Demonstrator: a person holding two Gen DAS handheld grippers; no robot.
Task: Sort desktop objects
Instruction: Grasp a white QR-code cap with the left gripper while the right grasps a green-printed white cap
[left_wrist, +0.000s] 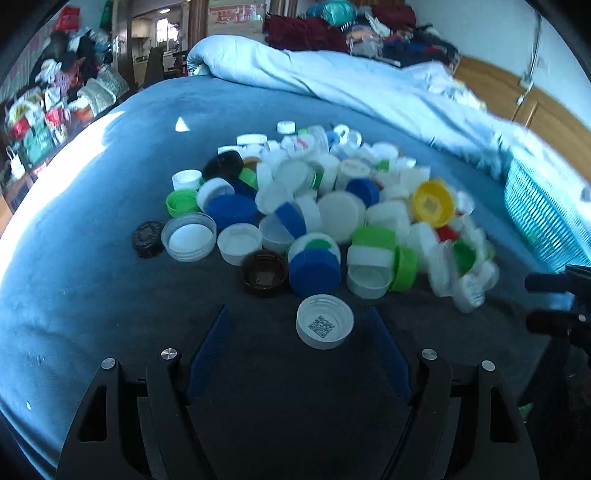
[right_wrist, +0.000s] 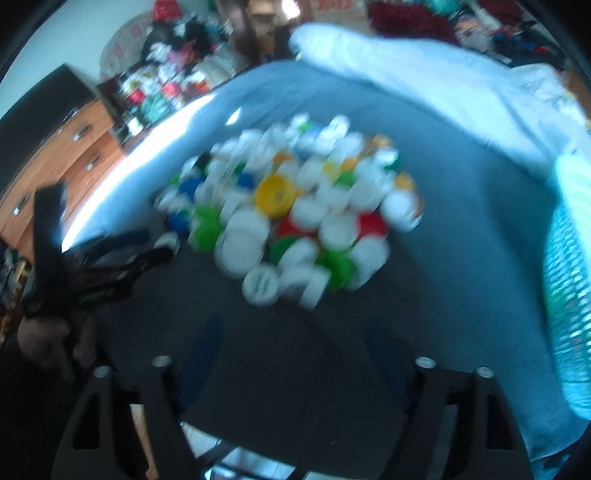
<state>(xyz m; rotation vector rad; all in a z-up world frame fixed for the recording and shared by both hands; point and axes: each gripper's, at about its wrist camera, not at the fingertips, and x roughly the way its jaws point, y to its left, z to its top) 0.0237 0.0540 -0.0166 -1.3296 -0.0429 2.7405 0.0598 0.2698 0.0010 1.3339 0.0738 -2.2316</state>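
A pile of bottle caps (left_wrist: 325, 206), mostly white with blue, green, yellow, red and dark ones, lies on a blue blanket (left_wrist: 92, 295). My left gripper (left_wrist: 299, 317) is open, its blue-padded fingers on either side of a white upturned cap with a QR code (left_wrist: 324, 321) at the pile's near edge. A brown cap (left_wrist: 265, 273) and a blue cap (left_wrist: 314, 272) lie just beyond. The right wrist view is blurred: my right gripper (right_wrist: 291, 332) is open and empty, short of the pile (right_wrist: 291, 206). The left gripper also shows in the right wrist view (right_wrist: 122, 251).
A turquoise plastic basket (left_wrist: 546, 218) stands at the right of the pile, also in the right wrist view (right_wrist: 569, 280). A light blue duvet (left_wrist: 332, 74) is bunched behind. A wooden dresser (right_wrist: 55, 155) and cluttered shelves stand at the left.
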